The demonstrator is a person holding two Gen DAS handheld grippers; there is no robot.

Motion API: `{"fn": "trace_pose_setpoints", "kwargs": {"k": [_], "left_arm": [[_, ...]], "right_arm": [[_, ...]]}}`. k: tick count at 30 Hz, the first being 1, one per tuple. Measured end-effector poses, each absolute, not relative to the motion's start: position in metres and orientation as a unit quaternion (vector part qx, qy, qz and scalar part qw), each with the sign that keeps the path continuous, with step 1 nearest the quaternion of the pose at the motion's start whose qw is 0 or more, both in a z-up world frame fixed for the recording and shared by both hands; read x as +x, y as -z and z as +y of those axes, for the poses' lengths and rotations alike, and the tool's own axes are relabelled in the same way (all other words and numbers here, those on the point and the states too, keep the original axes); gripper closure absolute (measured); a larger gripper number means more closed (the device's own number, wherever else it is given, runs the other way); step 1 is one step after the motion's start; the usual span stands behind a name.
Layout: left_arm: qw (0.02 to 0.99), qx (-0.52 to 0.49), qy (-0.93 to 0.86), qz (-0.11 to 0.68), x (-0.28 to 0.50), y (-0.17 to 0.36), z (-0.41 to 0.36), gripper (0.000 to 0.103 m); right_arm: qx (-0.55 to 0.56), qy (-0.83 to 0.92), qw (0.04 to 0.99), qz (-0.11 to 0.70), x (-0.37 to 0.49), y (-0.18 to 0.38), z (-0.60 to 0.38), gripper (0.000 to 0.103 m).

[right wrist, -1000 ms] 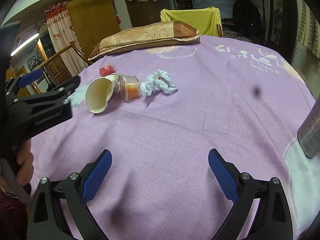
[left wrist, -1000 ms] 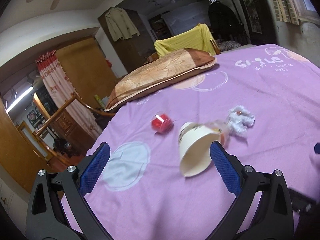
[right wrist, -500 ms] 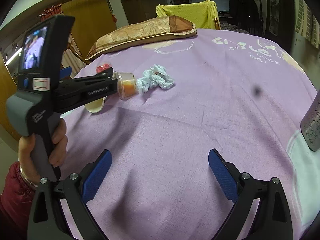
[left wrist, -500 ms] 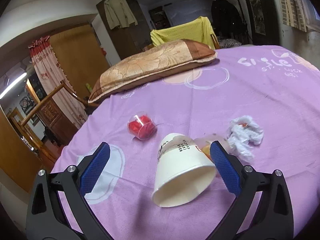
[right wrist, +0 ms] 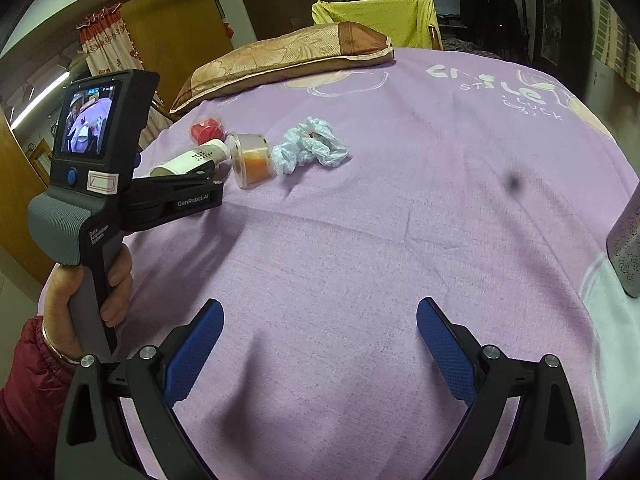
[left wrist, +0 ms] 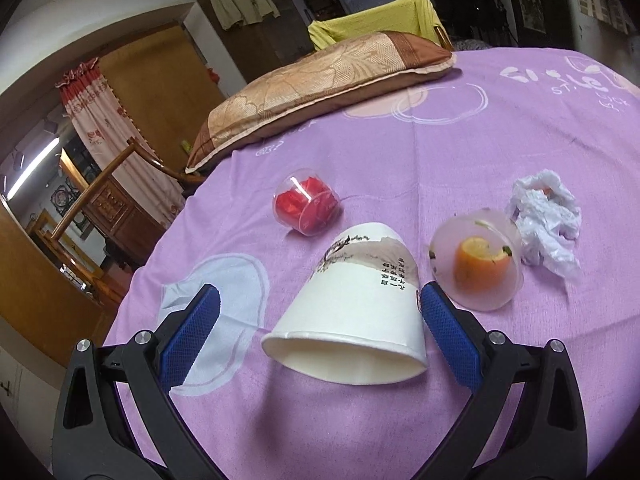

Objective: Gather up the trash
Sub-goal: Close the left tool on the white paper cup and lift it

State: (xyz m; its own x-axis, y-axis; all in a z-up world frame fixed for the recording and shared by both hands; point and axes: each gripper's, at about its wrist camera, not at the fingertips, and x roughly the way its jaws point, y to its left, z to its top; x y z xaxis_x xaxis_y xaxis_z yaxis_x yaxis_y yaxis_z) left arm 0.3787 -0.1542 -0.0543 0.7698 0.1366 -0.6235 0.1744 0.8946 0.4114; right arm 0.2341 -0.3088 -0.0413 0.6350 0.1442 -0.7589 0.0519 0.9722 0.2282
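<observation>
A white paper cup (left wrist: 356, 312) lies on its side on the purple bedsheet (left wrist: 460, 184), mouth toward me, between the open fingers of my left gripper (left wrist: 316, 320); no finger touches it. Beside it lie a clear plastic cup with orange peel (left wrist: 478, 262), a crumpled white plastic bag (left wrist: 546, 220) and a clear cup with red wrappers (left wrist: 306, 204). In the right wrist view the paper cup (right wrist: 188, 160), peel cup (right wrist: 252, 160), bag (right wrist: 312, 146) and red cup (right wrist: 206, 128) lie far ahead. My right gripper (right wrist: 320, 332) is open and empty above the sheet.
A brown patterned pillow (left wrist: 316, 80) lies at the far edge of the bed, with a yellow-covered chair (left wrist: 376, 20) behind. The bed's left edge drops toward wooden furniture (left wrist: 112, 208). A metal mesh container (right wrist: 628, 248) stands at the right edge.
My left gripper has moved forward and down toward the paper cup, which now lies between its open fingers. The right gripper has stayed nearly still.
</observation>
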Motion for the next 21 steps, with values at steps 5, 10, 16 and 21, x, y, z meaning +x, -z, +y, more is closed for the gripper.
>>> {"fn": "trace_pose_setpoints", "kwargs": {"k": [5,10,16,21], "left_arm": [[0.913,0.221,0.024,0.341,0.377,0.054,-0.153,0.007],[0.917,0.201,0.041,0.341,0.376,0.050,-0.150,0.025],[0.917,0.186,0.057,0.349,0.377,0.049,-0.148,0.055],[0.923,0.169,0.074,0.339,0.371,0.039,-0.142,0.073]], "right_arm": [[0.118,-0.020,0.895,0.429,0.236,0.043,-0.312,0.007],[0.119,-0.019,0.894,0.430,0.236,0.044,-0.312,0.007],[0.117,-0.014,0.894,0.432,0.237,0.046,-0.313,0.007],[0.108,-0.009,0.897,0.429,0.237,0.045,-0.312,0.007]]}}
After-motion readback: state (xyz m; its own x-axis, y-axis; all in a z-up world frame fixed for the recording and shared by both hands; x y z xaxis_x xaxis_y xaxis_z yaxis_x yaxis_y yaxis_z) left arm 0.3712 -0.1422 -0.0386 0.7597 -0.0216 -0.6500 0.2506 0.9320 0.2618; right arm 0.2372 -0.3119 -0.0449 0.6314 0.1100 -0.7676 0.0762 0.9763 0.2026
